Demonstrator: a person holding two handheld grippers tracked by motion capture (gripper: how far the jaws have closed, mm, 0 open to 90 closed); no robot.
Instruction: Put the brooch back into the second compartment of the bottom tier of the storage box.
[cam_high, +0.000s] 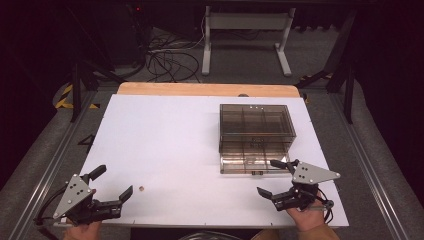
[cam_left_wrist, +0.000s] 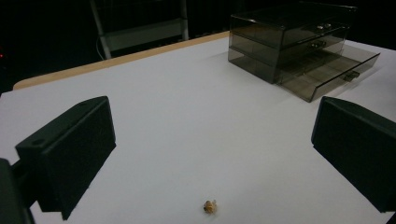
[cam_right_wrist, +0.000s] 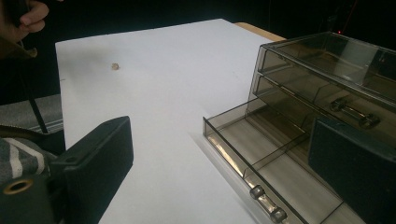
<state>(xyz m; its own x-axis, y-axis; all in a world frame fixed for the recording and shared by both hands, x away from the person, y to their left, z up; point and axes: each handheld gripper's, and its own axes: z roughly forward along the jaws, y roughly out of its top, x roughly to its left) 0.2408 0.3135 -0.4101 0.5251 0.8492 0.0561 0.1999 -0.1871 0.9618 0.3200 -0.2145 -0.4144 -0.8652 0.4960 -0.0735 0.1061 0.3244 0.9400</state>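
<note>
White table top (cam_high: 165, 145), wooden strip along far edge, otherwise bare apart from two items. Largest item: smoked clear drawer unit (cam_high: 256, 125), right of centre, toward far side; bottom drawer (cam_high: 250, 162) pulled out toward the person, partitioned into compartments, all seen empty in right gripper view (cam_right_wrist: 261, 158); upper drawers closed, bar handles visible. Left gripper (cam_high: 112, 185) at near-left corner of table, jaws spread wide, nothing betw. them; it hangs low over the surface, aimed across the table. Right gripper (cam_high: 277, 177) at near-right, just in front of the open drawer, jaws likewise spread and empty; whether it touches the drawer front, cannot tell. Smallest item: a small tan-brown object (cam_high: 141, 189), prob. a bead, nut or similar (too small to ID), lying loose on the table near the front edge, just right of the left gripper's jaw tips; in left gripper view it sits low centre betw. the jaws (cam_left_wrist: 209, 206), not touched; also seen far off in right gripper view (cam_right_wrist: 114, 66). Assessment: work appears to be stowing the small object in the open drawer. Done: drawer open, receiving space ready. Outstanding: pick-up of object (not yet gripped), carry across to drawer, drop into a compartment, likely close drawer. Progress: early stage.
</note>
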